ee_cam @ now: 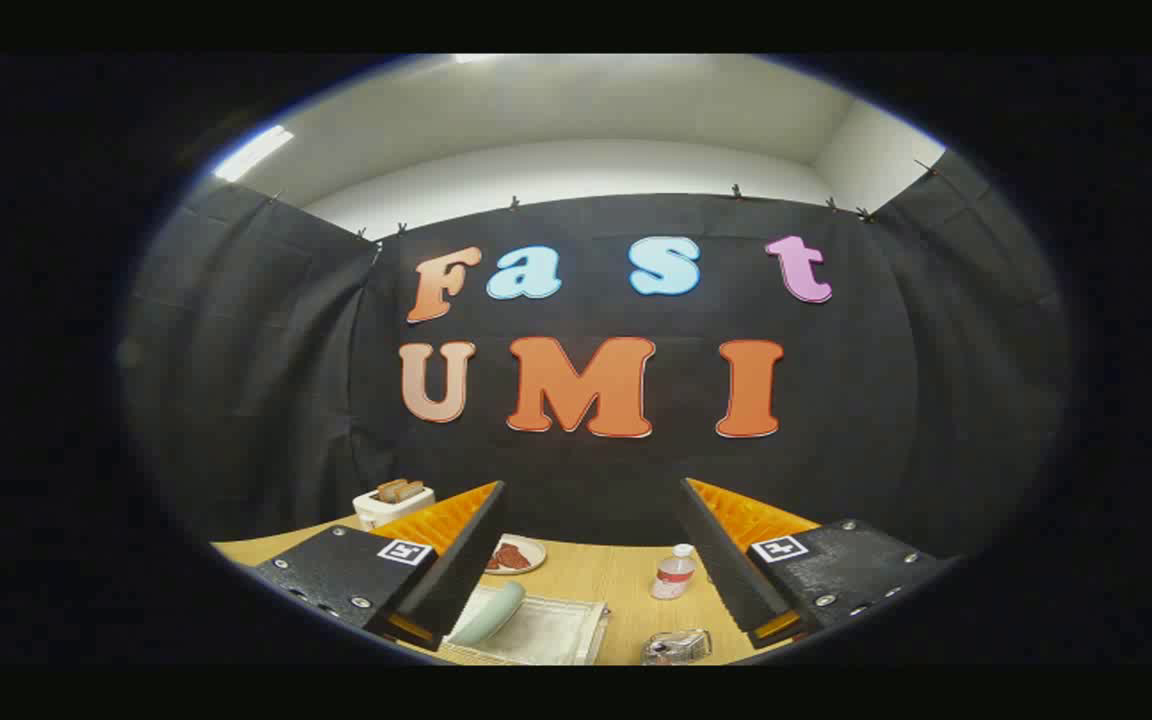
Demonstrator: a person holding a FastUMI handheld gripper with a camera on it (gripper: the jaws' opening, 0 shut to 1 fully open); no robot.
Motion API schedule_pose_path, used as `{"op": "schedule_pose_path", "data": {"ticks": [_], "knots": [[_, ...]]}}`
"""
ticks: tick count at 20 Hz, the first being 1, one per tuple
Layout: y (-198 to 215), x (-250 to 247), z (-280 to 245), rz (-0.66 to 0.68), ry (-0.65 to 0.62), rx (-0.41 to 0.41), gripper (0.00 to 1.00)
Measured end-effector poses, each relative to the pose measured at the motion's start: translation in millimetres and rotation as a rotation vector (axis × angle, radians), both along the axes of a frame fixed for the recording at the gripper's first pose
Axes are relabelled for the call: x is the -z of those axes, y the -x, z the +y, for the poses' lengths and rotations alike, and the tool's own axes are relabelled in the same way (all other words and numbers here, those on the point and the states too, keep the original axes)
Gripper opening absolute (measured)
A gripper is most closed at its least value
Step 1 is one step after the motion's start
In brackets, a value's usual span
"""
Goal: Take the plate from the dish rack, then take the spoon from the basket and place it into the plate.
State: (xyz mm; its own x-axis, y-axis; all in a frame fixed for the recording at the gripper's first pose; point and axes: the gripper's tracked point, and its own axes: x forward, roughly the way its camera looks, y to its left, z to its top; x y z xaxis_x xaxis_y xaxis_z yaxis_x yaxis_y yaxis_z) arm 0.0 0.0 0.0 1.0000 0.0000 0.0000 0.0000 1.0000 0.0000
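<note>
The tool point(591, 560) hangs high above the table point(626, 590), fingers spread wide and empty, likely to survey the scene first. The pale green plate point(489, 612) stands on edge in the rack point(556, 632), below the fingers. I cannot make out the spoon.

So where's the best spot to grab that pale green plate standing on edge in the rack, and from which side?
Take the pale green plate by its upper rim, coming down from above. It stands on edge in the dish rack, so the thin rim is the part that would fit between the fingers. The gripper is open and raised, with the plate low beside one finger; it would likely need to drop and turn across the rim.
</note>
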Motion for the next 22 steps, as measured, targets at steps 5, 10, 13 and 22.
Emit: {"op": "schedule_pose_path", "data": {"ticks": [5, 10, 13, 22], "knots": [[1, 2, 4, 0.010, 0.013, -0.011, 1.00], [-1, 3, 15, 0.032, 0.001, -0.046, 1.00], [-7, 2, 24, 0.034, 0.014, -0.064, 1.00], [-31, 27, 65, 0.151, -0.019, -0.184, 1.00]]}}
